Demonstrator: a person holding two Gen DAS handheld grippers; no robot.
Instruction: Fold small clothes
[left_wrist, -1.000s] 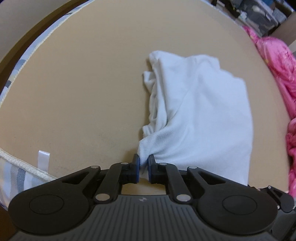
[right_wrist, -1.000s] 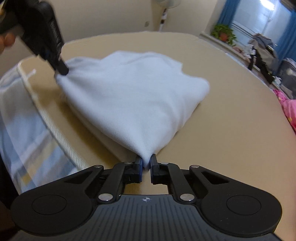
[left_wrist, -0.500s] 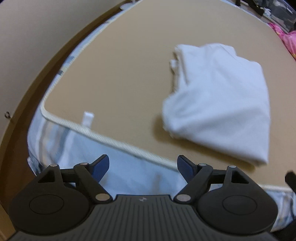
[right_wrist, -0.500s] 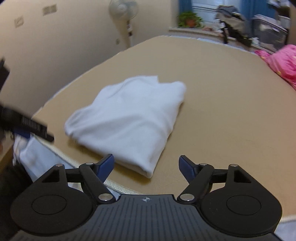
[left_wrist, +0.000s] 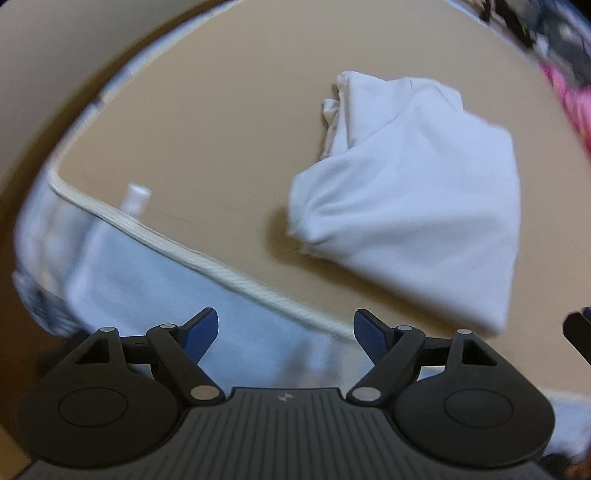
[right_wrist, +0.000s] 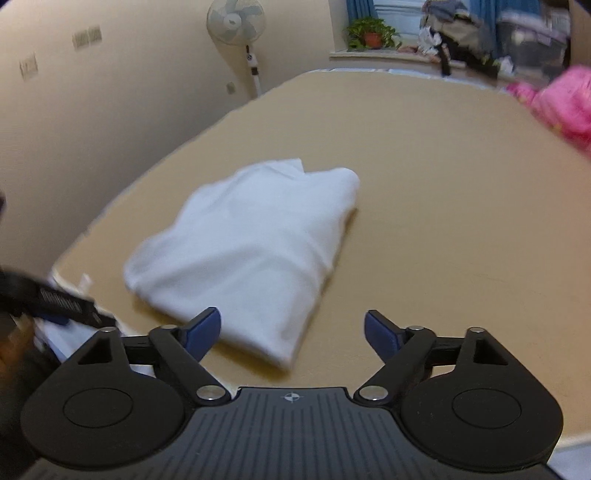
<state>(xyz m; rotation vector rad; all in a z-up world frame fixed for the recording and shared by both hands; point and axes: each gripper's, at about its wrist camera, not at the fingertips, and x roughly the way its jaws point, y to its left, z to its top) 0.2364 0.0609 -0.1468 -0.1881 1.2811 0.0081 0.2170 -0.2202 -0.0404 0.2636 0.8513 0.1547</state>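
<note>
Near the bed's corner we note the folded white garment lying free. Our left tool is released, nothing between its jaws; our right tool is opening, empty, garment just beyond.

My tongs are matt black plastic with ribbed blue pads and shiny metal pivot pins. The shirt is soft, matt white cloth. The mattress top looks smooth tan fabric, edged with ribbed cream piping.

Black ribbed left gripper, right gripper; blue pads, silver pivot screws.
</note>
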